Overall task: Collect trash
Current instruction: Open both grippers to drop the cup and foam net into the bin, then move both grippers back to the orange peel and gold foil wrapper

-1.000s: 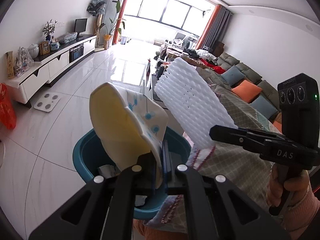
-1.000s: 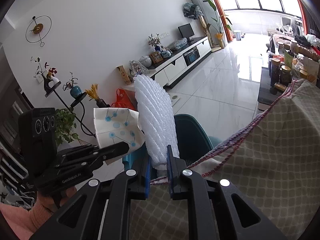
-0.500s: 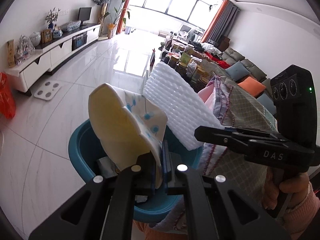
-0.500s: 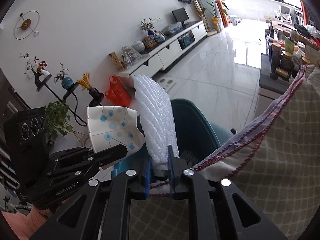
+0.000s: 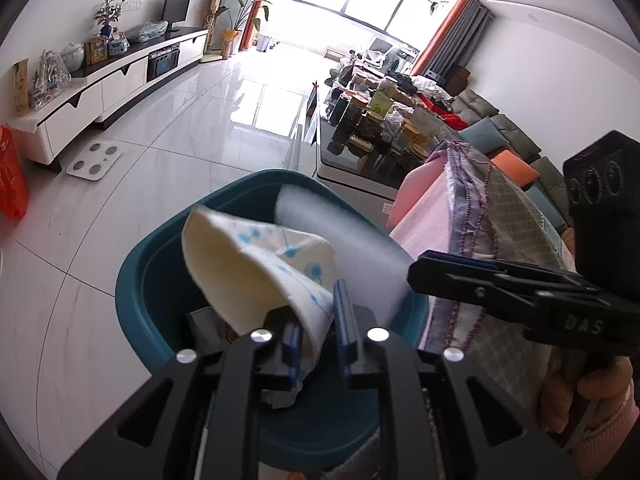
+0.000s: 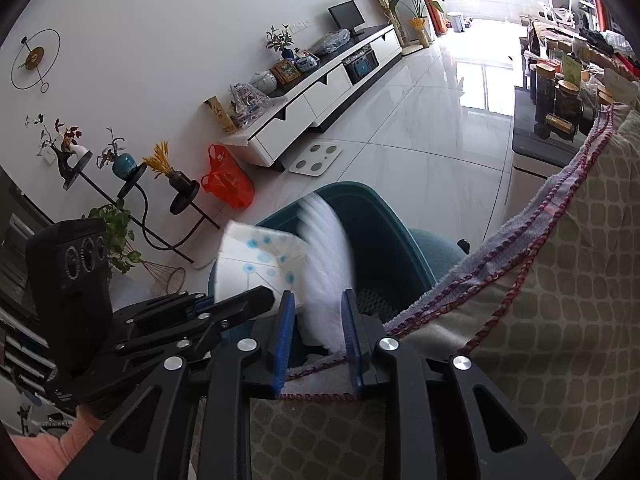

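A teal bin (image 5: 160, 264) stands on the floor below both grippers; it also shows in the right wrist view (image 6: 384, 236). My left gripper (image 5: 318, 320) is open over the bin, with a cream paper wrapper with blue dots (image 5: 248, 264) loose between its fingers. My right gripper (image 6: 316, 324) is open, and a white foam sheet (image 6: 332, 264) is blurred between its fingers above the bin. The foam sheet (image 5: 340, 248) also shows in the left wrist view, leaning into the bin. The right gripper (image 5: 436, 272) shows there from the side.
A checked cloth with red stitching (image 6: 540, 320) covers a table edge right of the bin. A coffee table with jars (image 5: 372, 128) stands beyond. A white TV cabinet (image 5: 100, 92), a scale (image 5: 94, 158) and an orange bag (image 6: 226, 180) are on the left.
Both grippers have opened and dropped lower over the bin. The wrapper and the foam sheet, held tight before, now sit loose and tip down into the bin.
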A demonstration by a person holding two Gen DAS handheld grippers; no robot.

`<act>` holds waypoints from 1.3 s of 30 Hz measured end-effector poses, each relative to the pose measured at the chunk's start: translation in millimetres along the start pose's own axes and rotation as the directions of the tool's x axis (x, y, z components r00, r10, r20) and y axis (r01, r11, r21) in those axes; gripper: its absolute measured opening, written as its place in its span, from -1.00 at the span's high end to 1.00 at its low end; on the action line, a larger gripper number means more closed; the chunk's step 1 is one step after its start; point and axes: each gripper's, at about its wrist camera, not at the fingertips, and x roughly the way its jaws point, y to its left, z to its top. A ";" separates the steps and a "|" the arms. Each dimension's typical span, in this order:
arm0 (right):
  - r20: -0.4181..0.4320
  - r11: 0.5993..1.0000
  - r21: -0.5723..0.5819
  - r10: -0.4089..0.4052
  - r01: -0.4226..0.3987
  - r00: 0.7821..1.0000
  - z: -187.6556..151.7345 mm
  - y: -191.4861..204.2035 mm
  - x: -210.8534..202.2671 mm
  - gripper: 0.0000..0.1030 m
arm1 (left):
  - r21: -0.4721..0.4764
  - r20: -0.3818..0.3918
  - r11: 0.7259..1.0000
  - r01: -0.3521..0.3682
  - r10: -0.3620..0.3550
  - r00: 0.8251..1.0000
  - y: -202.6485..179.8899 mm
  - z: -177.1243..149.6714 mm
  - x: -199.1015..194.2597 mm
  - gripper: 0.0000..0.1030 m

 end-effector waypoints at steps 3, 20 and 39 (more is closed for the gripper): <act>0.007 1.000 0.008 0.003 -0.003 1.000 -0.3 -1.1 -1.1 0.50 | -0.012 -0.011 1.000 0.004 -0.004 1.000 2.7 -0.3 6.3 0.58; 0.122 1.000 0.029 0.008 -0.012 0.992 -20.7 -9.4 -42.0 -0.10 | 0.041 0.047 0.998 0.043 -0.045 0.998 -18.2 -5.1 -15.8 0.20; 0.379 0.947 0.196 -0.312 0.254 0.871 -140.9 -58.6 -210.9 -0.60 | 0.333 0.091 0.923 0.192 -0.234 0.968 -171.6 -42.7 -30.6 -0.86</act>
